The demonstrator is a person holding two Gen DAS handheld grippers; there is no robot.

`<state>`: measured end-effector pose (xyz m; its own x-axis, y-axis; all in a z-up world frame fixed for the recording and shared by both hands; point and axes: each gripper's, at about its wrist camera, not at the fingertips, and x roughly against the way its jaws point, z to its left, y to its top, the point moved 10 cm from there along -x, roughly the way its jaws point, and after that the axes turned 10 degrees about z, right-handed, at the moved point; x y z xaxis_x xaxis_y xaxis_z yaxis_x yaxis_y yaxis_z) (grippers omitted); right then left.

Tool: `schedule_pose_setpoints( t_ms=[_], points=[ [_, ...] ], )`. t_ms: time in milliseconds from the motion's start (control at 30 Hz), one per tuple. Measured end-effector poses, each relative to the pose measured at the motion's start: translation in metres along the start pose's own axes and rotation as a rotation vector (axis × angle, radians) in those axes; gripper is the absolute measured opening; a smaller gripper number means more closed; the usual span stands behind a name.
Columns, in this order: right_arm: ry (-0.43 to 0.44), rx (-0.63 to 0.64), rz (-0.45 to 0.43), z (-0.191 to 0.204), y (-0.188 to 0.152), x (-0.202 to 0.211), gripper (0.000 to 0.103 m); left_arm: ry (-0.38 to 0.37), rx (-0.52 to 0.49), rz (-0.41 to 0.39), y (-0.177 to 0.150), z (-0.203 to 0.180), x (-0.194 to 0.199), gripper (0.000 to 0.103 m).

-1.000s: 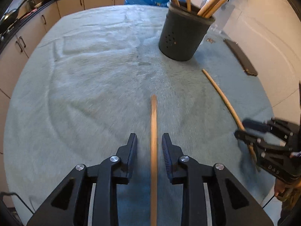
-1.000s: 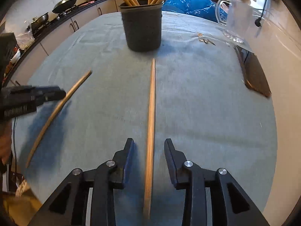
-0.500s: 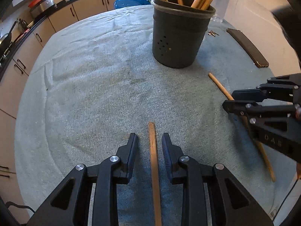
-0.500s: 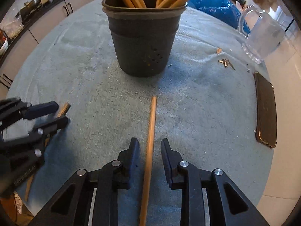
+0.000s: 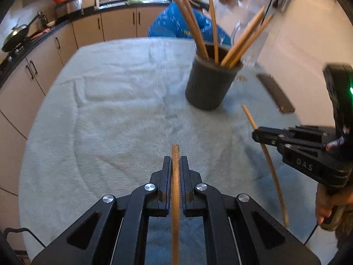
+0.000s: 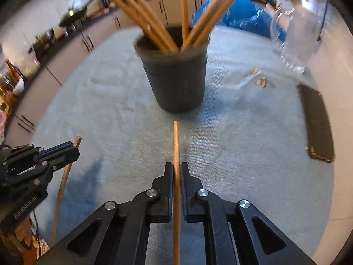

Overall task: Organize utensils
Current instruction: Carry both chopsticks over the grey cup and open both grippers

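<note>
Two wooden sticks are being held at once: the left tongs (image 5: 175, 165) are being kept pinched on one wooden stick (image 5: 175, 190), and the right tongs (image 6: 176, 172) are being kept pinched on the other stick (image 6: 176, 145), each pair having just been closing onto the shaft lying between its jaws. Each stick is being gripped partway along, so that a short length is being left projecting ahead of the jaws and a longer length trailing back under the camera. The dark utensil holder (image 6: 176, 81), already filled with several similar sticks (image 6: 152, 26), is standing on the towel-covered bench (image 5: 114, 101), just ahead of the right stick's tip and further ahead and to the right of the left one. The step in hand is judged to be the carrying of both sticks to that holder. For this to be done well, the pinch should be kept firm so that the long trailing end is not allowed to swing; each stick should be raised clear of the towel and tipped toward upright before being brought over the rim; a gap between the leaning sticks should be aimed for; and the two should be lowered one after the other, so that the tongs are not being crowded together over the narrow opening. A glass jug (image 6: 297, 31) and a dark flat object (image 6: 317, 123) are lying to the right and should be kept clear of.
</note>
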<state>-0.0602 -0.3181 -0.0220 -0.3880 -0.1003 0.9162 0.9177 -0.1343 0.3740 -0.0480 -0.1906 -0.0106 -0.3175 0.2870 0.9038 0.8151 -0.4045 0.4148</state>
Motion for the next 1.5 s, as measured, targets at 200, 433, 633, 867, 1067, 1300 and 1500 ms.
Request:
schedule_pose_setpoints(
  t_ms=[200, 433, 633, 867, 1067, 1300, 1500],
  points=[
    [0.006, -0.001, -0.185, 0.014, -0.008, 0.06, 0.006, -0.021, 0.012, -0.135, 0.006, -0.008, 0.048, 0.006],
    [0.021, -0.003, -0.327, 0.02, -0.018, 0.112, 0.006, -0.02, -0.009, -0.252, 0.0, -0.023, 0.098, 0.006],
    [0.033, 0.0, -0.376, 0.024, -0.034, 0.135, 0.007, -0.027, -0.017, -0.341, -0.005, -0.031, 0.132, 0.006],
    [0.047, -0.02, -0.447, 0.02, -0.03, 0.151, 0.007, -0.069, -0.003, -0.422, 0.002, -0.039, 0.167, 0.006],
    [0.064, -0.065, -0.51, 0.013, -0.008, 0.165, 0.007, -0.094, 0.032, -0.466, 0.031, -0.036, 0.181, 0.006],
    [0.101, -0.137, -0.632, -0.004, 0.046, 0.195, 0.007, -0.078, 0.064, -0.562, 0.091, -0.032, 0.202, 0.006],
    [0.107, -0.193, -0.751, -0.017, 0.104, 0.214, 0.007, -0.072, 0.106, -0.654, 0.156, -0.031, 0.212, 0.006]
  ],
)
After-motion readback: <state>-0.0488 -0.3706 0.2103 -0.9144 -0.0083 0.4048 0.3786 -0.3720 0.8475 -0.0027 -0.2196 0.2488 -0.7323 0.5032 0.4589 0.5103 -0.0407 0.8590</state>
